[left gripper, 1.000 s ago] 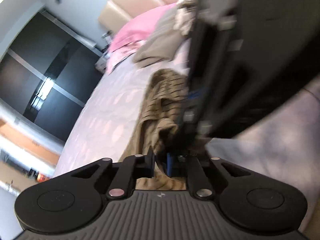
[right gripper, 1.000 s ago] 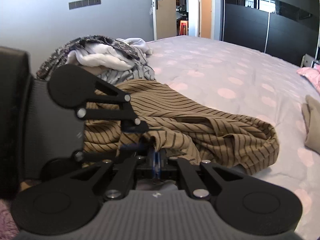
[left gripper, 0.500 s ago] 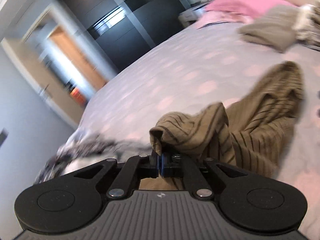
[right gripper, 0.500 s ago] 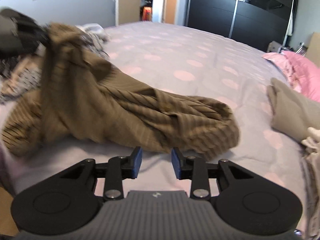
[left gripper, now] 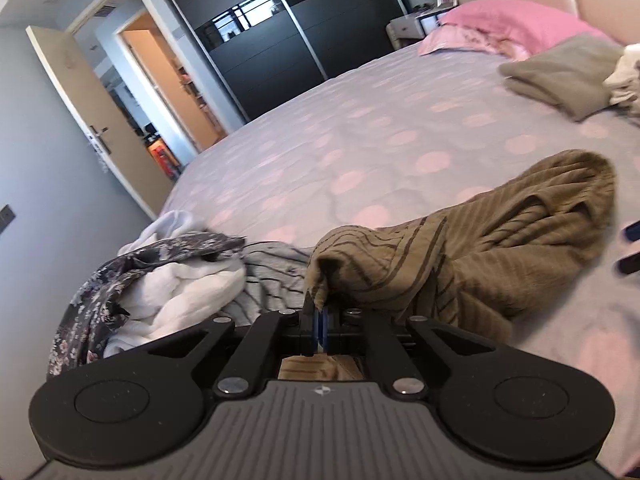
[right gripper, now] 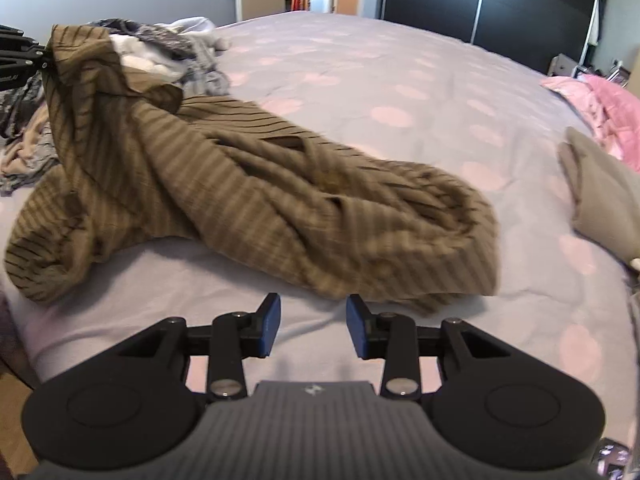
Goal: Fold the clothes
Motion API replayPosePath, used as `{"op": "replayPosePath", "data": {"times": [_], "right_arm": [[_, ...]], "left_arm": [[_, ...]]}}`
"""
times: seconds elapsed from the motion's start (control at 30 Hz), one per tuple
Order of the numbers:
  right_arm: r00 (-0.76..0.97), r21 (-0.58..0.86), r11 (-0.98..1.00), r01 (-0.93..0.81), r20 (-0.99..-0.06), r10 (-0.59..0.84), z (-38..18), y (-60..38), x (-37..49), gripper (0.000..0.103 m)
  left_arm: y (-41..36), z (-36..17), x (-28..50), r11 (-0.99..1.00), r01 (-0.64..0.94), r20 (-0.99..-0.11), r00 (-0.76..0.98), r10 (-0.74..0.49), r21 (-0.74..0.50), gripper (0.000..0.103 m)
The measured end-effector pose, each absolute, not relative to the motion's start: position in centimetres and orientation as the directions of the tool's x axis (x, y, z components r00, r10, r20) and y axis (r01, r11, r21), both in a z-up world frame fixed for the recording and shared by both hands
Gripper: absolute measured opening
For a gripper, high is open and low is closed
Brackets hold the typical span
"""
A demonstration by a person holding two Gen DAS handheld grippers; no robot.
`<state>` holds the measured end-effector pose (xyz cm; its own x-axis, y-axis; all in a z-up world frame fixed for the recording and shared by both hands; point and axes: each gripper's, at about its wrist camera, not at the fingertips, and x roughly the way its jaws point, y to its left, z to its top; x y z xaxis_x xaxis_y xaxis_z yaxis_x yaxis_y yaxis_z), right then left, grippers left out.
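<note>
A brown striped garment (right gripper: 256, 184) lies crumpled across the near side of the bed (right gripper: 360, 64). My left gripper (left gripper: 320, 322) is shut on one edge of the brown striped garment (left gripper: 460, 252) and holds that edge lifted above the bed; in the right wrist view the lifted corner hangs from the left gripper (right gripper: 42, 62) at the far left. My right gripper (right gripper: 313, 322) is open, nothing between its blue pads, just short of the garment's near edge. The right gripper's blue fingertips (left gripper: 630, 248) peek in at the right edge of the left wrist view.
A heap of unfolded clothes (left gripper: 168, 276), floral, white and striped, sits by the bed's corner. A folded grey-beige garment (left gripper: 560, 76) and pink pillows (left gripper: 516, 24) lie toward the headboard. An open door (left gripper: 100, 120) and dark wardrobe (left gripper: 304, 32) stand beyond the bed.
My right gripper let go of the garment and opened, drawing back a little. My left gripper rolled, rose and carried its pinched edge away to the left.
</note>
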<state>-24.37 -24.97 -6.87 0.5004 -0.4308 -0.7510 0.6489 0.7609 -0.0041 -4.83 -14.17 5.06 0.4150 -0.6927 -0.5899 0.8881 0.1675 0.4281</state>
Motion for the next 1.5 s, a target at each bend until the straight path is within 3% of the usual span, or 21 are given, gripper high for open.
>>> {"op": "replayPosePath", "data": {"times": [0.2,0.43,0.63,0.67,0.7,0.73,0.77,0.97,1.17,1.3,1.5], "right_arm": [[0.607,0.069,0.838,0.541,-0.722,-0.332,-6.5,-21.3,-20.4,0.040],[0.697,0.039,0.896,0.443,-0.643,-0.317,-4.7,-18.5,-16.4,0.039],[0.761,0.105,0.900,0.422,-0.580,-0.290,-3.3,-18.3,-14.4,0.039],[0.767,0.108,0.900,0.422,-0.572,-0.291,-3.1,-18.3,-14.2,0.037],[0.768,0.106,0.898,0.426,-0.567,-0.298,-3.0,-18.3,-14.1,0.024],[0.759,0.089,0.893,0.440,-0.568,-0.317,-2.9,-18.2,-14.0,0.016],[0.749,0.074,0.887,0.455,-0.571,-0.337,-2.8,-18.2,-14.1,0.000],[0.690,-0.024,0.851,0.524,-0.574,-0.441,-0.8,-17.7,-18.2,0.000],[0.583,-0.134,0.816,0.563,-0.635,-0.507,1.6,-17.0,-24.5,0.000],[0.471,-0.194,0.774,0.603,-0.696,-0.542,2.4,-17.0,-28.1,0.000],[0.369,-0.263,0.705,0.659,-0.704,-0.607,3.9,-16.0,-32.0,0.000]], "left_arm": [[-13.8,6.0,-4.5,0.175,0.926,-0.601,0.353,-0.717,0.336,0.000],[-13.3,7.2,-6.0,0.138,0.936,-0.589,0.314,-0.744,0.325,0.000],[-12.8,7.6,-7.3,0.115,0.938,-0.584,0.296,-0.756,0.327,0.000],[-12.6,7.7,-7.5,0.107,0.938,-0.583,0.292,-0.758,0.330,0.000],[-12.5,7.8,-7.7,0.099,0.937,-0.582,0.289,-0.760,0.336,0.000],[-12.3,7.9,-7.8,0.093,0.935,-0.581,0.289,-0.761,0.343,0.000],[-12.1,7.9,-8.0,0.087,0.933,-0.581,0.289,-0.761,0.350,0.000],[-11.0,7.7,-9.7,-0.010,0.931,-0.613,0.231,-0.756,0.364,0.000],[-10.4,6.4,-14.9,-0.317,0.885,-0.719,0.027,-0.694,0.340,0.000],[-10.0,5.4,-19.3,-0.518,0.818,-0.795,-0.132,-0.592,0.250,0.000],[-9.8,4.0,-22.0,-0.661,0.739,-0.845,-0.265,-0.465,0.132,0.000]]}}
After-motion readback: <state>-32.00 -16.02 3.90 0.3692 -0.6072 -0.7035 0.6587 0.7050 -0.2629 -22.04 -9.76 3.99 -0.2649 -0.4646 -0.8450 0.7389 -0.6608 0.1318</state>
